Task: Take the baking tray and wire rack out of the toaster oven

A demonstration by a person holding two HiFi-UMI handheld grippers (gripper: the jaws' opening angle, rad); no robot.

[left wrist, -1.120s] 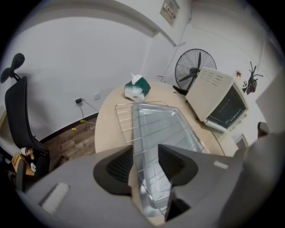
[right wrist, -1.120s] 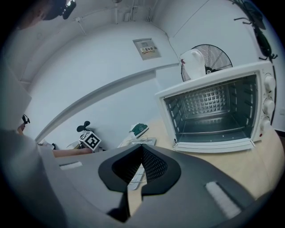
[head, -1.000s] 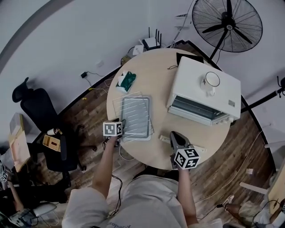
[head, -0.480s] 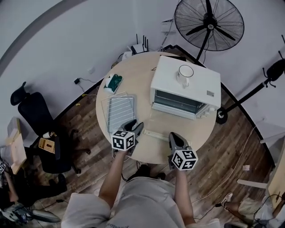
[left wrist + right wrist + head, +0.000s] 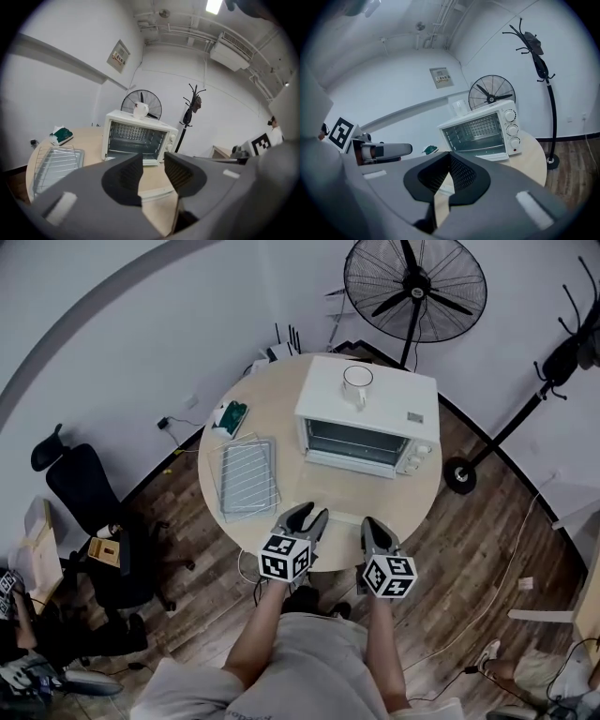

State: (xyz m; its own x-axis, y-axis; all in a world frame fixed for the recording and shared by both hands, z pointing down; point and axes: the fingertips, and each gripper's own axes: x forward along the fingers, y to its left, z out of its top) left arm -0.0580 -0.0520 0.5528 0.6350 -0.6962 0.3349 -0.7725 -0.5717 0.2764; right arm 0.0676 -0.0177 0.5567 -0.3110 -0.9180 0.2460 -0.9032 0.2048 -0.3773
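The baking tray (image 5: 246, 476) lies on the left of the round table (image 5: 281, 418), and the wire rack (image 5: 55, 158) rests on top of it. The white toaster oven (image 5: 367, 418) stands at the back right with its door down and its inside (image 5: 137, 139) bare. My left gripper (image 5: 307, 519) hovers at the table's near edge, right of the tray; it is open, its jaws have just been closing, and nothing is between them. My right gripper (image 5: 376, 532) is beside it, shut and holding nothing, pointing at the oven (image 5: 480, 133).
A white cup (image 5: 356, 385) stands on the oven. A green pack (image 5: 229, 415) lies at the table's far left, a white strip (image 5: 339, 518) near the front edge. A fan (image 5: 415, 285) and coat stand (image 5: 561, 357) stand behind, an office chair (image 5: 80, 486) to the left.
My left gripper has left the tray's near corner, gone right and risen to the table's front edge. My right gripper drew back a little. Tray and rack stay on the table.
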